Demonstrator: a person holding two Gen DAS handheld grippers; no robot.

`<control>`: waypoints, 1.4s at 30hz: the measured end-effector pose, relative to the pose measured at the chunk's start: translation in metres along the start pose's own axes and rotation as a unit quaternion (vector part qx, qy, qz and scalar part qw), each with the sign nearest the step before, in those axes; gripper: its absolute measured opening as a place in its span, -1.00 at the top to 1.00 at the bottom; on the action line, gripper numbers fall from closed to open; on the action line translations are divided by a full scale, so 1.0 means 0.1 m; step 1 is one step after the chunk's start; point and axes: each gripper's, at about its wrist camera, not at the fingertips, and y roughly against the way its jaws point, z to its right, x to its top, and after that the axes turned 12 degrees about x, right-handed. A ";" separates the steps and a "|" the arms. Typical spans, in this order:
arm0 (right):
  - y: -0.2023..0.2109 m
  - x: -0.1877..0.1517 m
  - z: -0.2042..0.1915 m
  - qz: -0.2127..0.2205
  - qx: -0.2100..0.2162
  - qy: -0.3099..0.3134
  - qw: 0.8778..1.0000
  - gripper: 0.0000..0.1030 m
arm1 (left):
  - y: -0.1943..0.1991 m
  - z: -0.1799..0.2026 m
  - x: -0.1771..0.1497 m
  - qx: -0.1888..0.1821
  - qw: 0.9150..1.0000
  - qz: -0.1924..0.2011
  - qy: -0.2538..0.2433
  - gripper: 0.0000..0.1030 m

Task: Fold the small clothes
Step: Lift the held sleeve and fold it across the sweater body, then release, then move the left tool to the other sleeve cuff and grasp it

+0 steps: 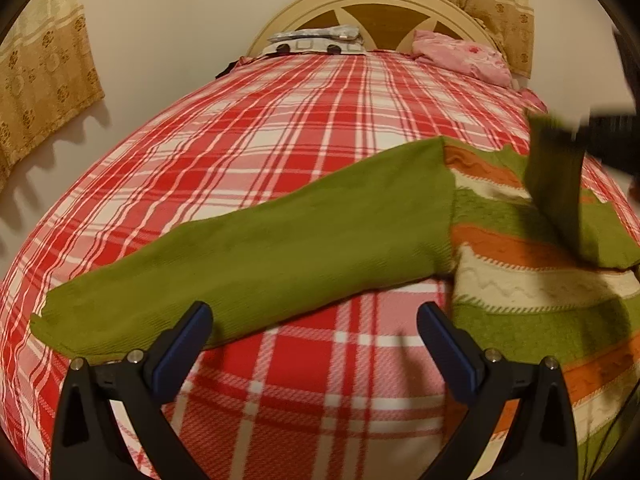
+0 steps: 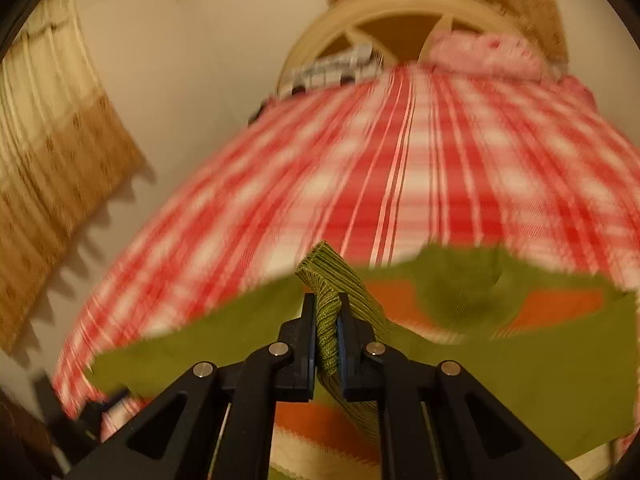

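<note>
A small knit sweater (image 1: 532, 264) with green, orange and cream stripes lies on the red plaid bed. Its green left sleeve (image 1: 256, 248) stretches out flat toward the left. My left gripper (image 1: 314, 316) is open and empty, low over the bed, with its left fingertip just at the sleeve's lower edge. My right gripper (image 2: 326, 320) is shut on the ribbed green cuff (image 2: 326, 304) of the other sleeve and holds it lifted over the sweater's body (image 2: 460, 304). In the left wrist view that lifted sleeve (image 1: 560, 184) hangs blurred from the right gripper at the right edge.
The red plaid bedcover (image 1: 280, 128) covers the whole bed. A pink cloth (image 1: 464, 56) and a grey patterned pillow (image 1: 316, 42) lie by the cream headboard (image 1: 372, 0). Beige curtains (image 1: 44, 76) hang on the wall at left and behind the headboard.
</note>
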 end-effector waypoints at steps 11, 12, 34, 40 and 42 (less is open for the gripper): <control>0.01 -0.62 0.11 -0.088 0.086 0.041 0.992 -0.49 | 0.01 -0.44 -0.16 0.049 0.999 0.000 0.020 -1.00; 0.13 -0.62 0.18 -0.078 0.072 0.038 0.994 -0.49 | 0.00 -0.52 -0.19 0.054 0.998 -0.002 0.024 -1.00; 0.45 -0.62 0.64 -0.069 -0.114 0.025 0.991 -0.52 | -0.22 -1.77 -0.40 0.163 0.978 -0.054 0.114 -1.00; -0.18 -0.84 0.03 -0.136 -0.089 0.123 0.979 -0.53 | -0.27 -2.02 -0.49 0.170 0.975 -0.068 0.129 -1.00; -0.10 -0.82 -0.06 -0.107 -0.030 0.103 0.989 -0.53 | -0.28 -2.07 -0.51 0.176 0.973 -0.068 0.130 -1.00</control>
